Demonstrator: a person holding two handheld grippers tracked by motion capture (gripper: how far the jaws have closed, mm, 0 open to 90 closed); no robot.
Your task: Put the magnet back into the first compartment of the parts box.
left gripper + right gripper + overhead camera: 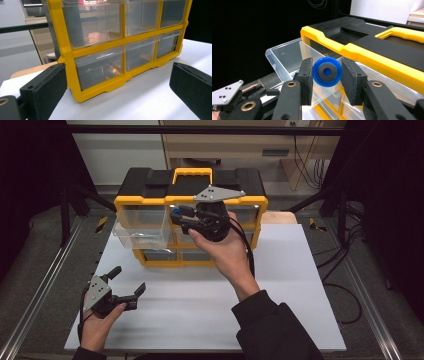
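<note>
A yellow and black drawer organizer (150, 200) stands at the back of the white board, and its top left clear drawer (140, 227) is pulled out. My right gripper (176, 217) hovers beside that drawer, shut on a small blue disc (327, 71) with a dark grey ring on its face. In the right gripper view both pads press the disc's sides, above the open drawer (284, 56). My left gripper (128, 280) rests low at the front left, open and holding nothing. In its own view the left gripper (118, 85) faces the organizer's lower drawers (100, 67).
The white board (280, 285) covers the table, with bare room in front of the organizer and to its right. Metal rails run along both sides. Cables (345, 290) trail over the right edge. The organizer's yellow carry handle (192, 171) sits on top.
</note>
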